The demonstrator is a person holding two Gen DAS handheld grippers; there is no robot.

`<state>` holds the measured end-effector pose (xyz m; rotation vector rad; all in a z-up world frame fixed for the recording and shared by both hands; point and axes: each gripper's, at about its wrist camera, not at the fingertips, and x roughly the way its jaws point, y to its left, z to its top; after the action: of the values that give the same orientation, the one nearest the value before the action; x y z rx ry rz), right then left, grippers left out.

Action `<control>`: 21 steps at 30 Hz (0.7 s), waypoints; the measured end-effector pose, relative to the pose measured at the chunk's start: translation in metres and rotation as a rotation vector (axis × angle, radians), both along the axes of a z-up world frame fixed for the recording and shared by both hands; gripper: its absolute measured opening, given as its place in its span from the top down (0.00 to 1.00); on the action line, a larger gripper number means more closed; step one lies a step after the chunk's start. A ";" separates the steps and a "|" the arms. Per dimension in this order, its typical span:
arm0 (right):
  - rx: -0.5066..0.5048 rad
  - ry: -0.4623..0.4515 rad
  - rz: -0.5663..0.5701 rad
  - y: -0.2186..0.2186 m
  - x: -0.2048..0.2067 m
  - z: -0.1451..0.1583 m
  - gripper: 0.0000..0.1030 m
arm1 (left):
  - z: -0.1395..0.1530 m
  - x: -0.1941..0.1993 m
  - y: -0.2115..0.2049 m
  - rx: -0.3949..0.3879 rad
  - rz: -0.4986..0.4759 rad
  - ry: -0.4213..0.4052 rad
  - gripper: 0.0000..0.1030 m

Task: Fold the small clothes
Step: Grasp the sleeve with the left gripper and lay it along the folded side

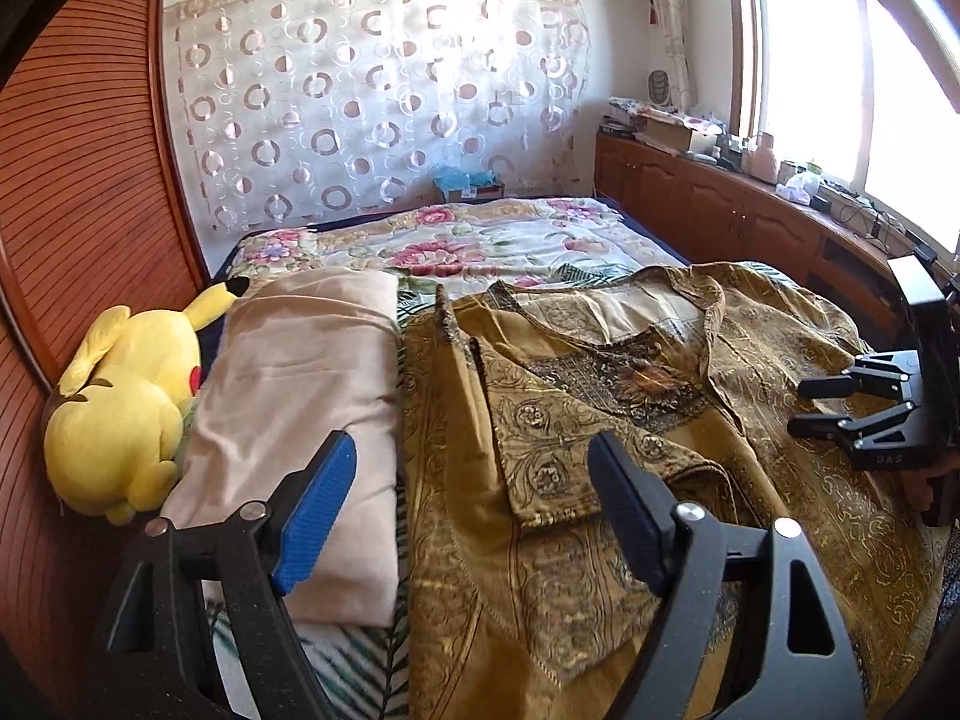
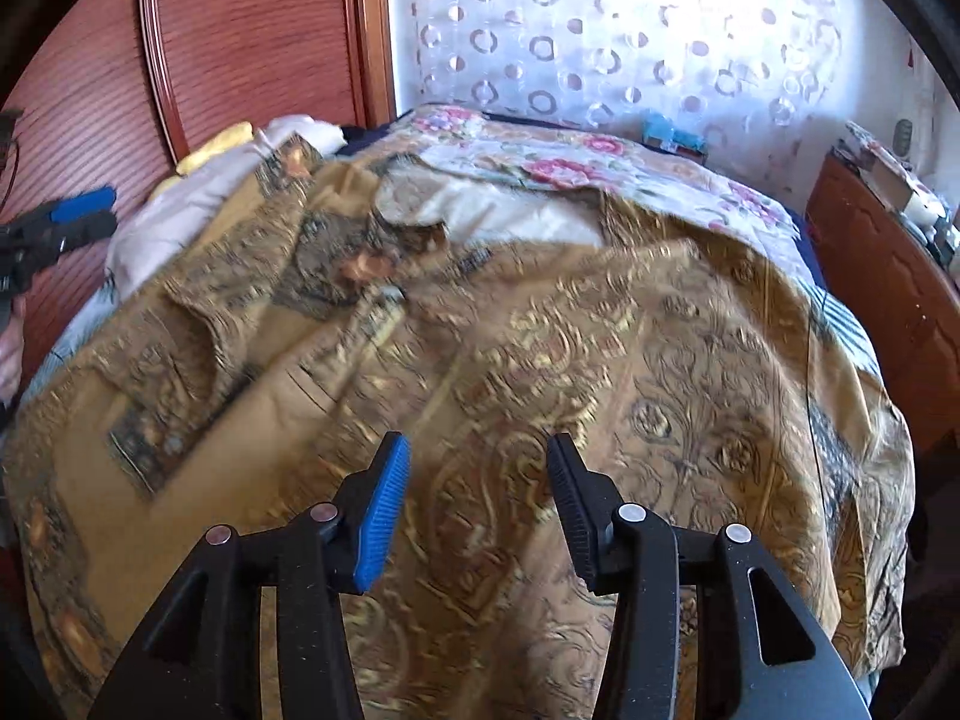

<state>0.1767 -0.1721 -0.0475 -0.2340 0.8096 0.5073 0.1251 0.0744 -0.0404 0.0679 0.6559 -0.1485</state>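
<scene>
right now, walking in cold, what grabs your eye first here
The big gold patterned garment sprawls over the near half of the bed, a sleeve folded in across its front. Left of it, a bright yellow plush toy lies against the wooden headboard, beside a beige pillow.

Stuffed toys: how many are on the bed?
1. A yellow plush toy lies at the bed's left edge, against the wooden panel, beside the folded beige cloth. Others could be hidden under the fabrics.
</scene>
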 end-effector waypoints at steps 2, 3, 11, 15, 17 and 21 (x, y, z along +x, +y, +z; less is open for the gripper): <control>-0.001 -0.005 0.006 -0.002 -0.003 -0.001 0.52 | -0.005 0.013 -0.002 -0.010 -0.009 0.027 0.39; -0.002 -0.009 0.008 -0.001 -0.005 -0.001 0.52 | -0.007 0.019 -0.003 -0.008 -0.010 0.039 0.45; 0.015 -0.007 0.044 -0.004 -0.013 0.000 0.39 | -0.024 0.070 -0.005 0.012 0.015 0.104 0.60; 0.020 -0.004 0.050 -0.005 -0.015 0.000 0.36 | -0.035 0.087 -0.003 0.013 0.036 0.140 0.72; 0.015 -0.006 0.049 -0.005 -0.015 0.001 0.36 | -0.041 0.093 -0.004 0.028 0.037 0.157 0.77; 0.014 -0.006 0.048 -0.003 -0.013 0.001 0.36 | -0.044 0.094 -0.003 0.006 0.011 0.183 0.97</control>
<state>0.1635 -0.1754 -0.0468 -0.2428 0.7956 0.5570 0.2193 0.0718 -0.0844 0.0573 0.8391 -0.1434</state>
